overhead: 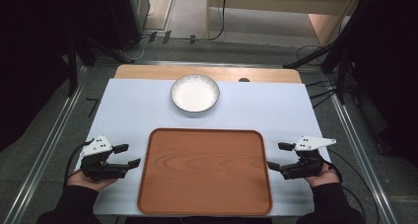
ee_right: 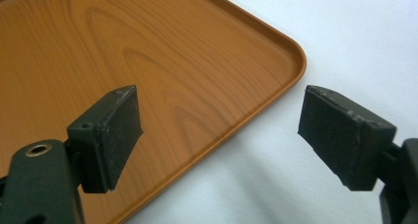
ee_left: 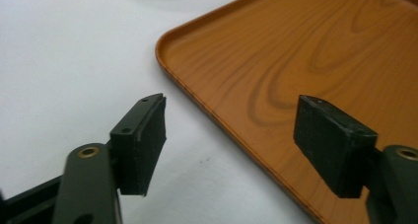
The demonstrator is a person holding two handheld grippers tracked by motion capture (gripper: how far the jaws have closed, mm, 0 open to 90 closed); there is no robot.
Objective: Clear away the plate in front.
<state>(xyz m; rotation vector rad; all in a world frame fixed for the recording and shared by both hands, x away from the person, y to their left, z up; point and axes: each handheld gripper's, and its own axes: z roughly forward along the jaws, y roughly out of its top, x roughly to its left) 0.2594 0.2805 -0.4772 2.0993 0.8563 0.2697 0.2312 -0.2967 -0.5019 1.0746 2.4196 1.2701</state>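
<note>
Two tools waiting wide open on either side of a wooden tray

The left tool [overhead: 127, 155] is sitting just left of the rectangular brown wood-grain tray [overhead: 204, 204], its jaws standing wide with nothing between them; in the left gripper view the tray's rounded corner [ee_left: 167, 41] is lying ahead of and between the jaws. The right tool [overhead: 279, 156] is resting just right of the tray, likewise spread wide and gripping nothing, with the tray's rim [ee_right: 276, 93] passing between its jaws. Both are hovering over the white table [overhead: 133, 110]. A round white bowl with a silvery rim [overhead: 195, 93] is standing beyond the tray, well apart from both tools.
</note>
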